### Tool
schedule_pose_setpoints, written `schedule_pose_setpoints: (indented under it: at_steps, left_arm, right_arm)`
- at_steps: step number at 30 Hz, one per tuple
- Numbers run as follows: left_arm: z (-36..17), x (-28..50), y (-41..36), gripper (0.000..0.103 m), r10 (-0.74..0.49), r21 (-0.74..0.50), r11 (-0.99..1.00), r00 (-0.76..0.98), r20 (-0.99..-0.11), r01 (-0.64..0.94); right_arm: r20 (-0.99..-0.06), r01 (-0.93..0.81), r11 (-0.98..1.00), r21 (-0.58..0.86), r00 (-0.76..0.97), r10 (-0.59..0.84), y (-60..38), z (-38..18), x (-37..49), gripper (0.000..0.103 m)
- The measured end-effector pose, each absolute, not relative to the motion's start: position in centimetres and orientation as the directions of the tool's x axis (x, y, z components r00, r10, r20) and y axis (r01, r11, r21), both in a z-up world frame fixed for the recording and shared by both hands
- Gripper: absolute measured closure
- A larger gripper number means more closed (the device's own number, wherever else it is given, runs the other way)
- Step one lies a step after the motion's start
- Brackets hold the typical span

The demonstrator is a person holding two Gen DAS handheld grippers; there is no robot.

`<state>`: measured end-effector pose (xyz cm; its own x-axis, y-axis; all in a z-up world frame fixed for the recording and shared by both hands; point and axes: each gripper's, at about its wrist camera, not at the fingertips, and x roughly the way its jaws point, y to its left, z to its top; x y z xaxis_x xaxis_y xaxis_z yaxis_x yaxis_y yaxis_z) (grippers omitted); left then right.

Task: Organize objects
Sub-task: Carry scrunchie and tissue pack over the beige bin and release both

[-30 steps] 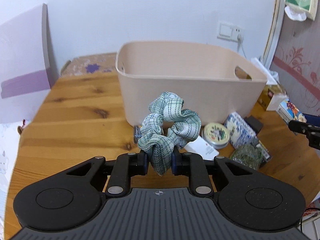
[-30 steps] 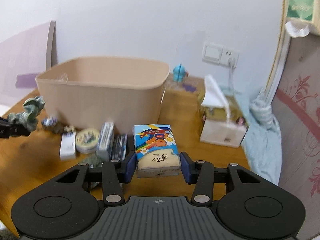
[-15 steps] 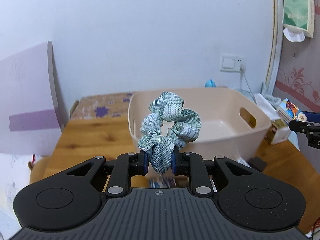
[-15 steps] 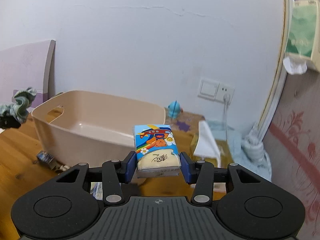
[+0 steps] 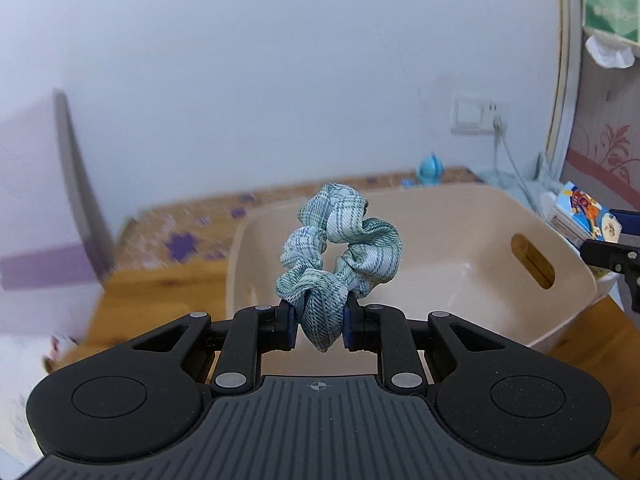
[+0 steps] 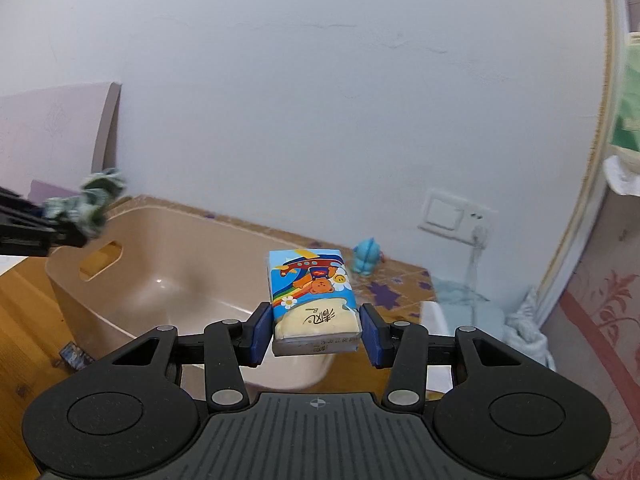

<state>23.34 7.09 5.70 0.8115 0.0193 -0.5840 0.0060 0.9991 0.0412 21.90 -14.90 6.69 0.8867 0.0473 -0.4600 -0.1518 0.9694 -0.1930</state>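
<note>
My left gripper (image 5: 319, 328) is shut on a green plaid scrunchie (image 5: 340, 256) and holds it above the near rim of the beige plastic bin (image 5: 568, 300). My right gripper (image 6: 316, 334) is shut on a colourful tissue pack (image 6: 314, 300) and holds it above the right end of the bin (image 6: 168, 296). The bin's inside looks empty. The scrunchie (image 6: 92, 204) and left gripper show at the left of the right wrist view. The tissue pack (image 5: 584, 220) shows at the right edge of the left wrist view.
The bin stands on a wooden table (image 5: 160, 300). A small blue toy figure (image 6: 366, 258) stands behind it on a purple-flowered surface (image 6: 400, 284). A wall socket with a cable (image 6: 456, 220) is at the back right. A small dark item (image 6: 74, 356) lies beside the bin.
Both grippers have risen and moved forward over the bin with their objects still held. The small items in front of the bin have dropped out of sight.
</note>
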Motion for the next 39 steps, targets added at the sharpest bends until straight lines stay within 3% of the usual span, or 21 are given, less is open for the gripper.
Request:
schedule_pose_setpoints:
  at_steps: [6,14,27,32,34,37,39]
  left_arm:
    - [4.0,26.9,7.2,0.082,-0.009,0.011,1.0,0.758,-0.652,0.022]
    - [1.8,29.7,6.2,0.082,0.021,0.06,0.998,0.696,-0.718,0.032]
    - [0.1,30.7,5.3,0.077,0.004,0.074,0.994,0.635,-0.772,0.084]
    - [0.7,29.9,5.5,0.037,0.006,0.071,0.995,0.672,-0.741,0.069]
    - [1.3,29.5,5.6,0.035,-0.005,0.065,0.995,0.688,-0.726,0.075]
    - [2.4,28.5,5.7,0.015,0.01,0.077,0.995,0.717,-0.697,0.061]
    - [3.2,27.7,5.6,0.013,0.016,0.089,0.994,0.741,-0.671,0.058]
  right_arm:
    - [-0.507,-0.196,0.955,-0.223,0.86,0.058,-13.8,5.5,24.4,0.058]
    - [-0.573,-0.231,0.947,-0.225,0.817,0.064,-12.9,4.2,27.7,0.058]
    - [-0.697,-0.314,0.929,-0.196,0.711,0.094,-12.1,2.4,30.8,0.057]
    - [-0.696,-0.305,0.933,-0.192,0.713,0.09,-12.2,2.2,30.7,0.054]
    - [-0.686,-0.305,0.934,-0.189,0.721,0.096,-12.1,2.5,30.4,0.05]
    - [-0.66,-0.295,0.936,-0.192,0.745,0.099,-12.1,3.3,29.4,0.037]
    - [-0.641,-0.283,0.939,-0.195,0.761,0.096,-12.3,4.0,28.8,0.031]
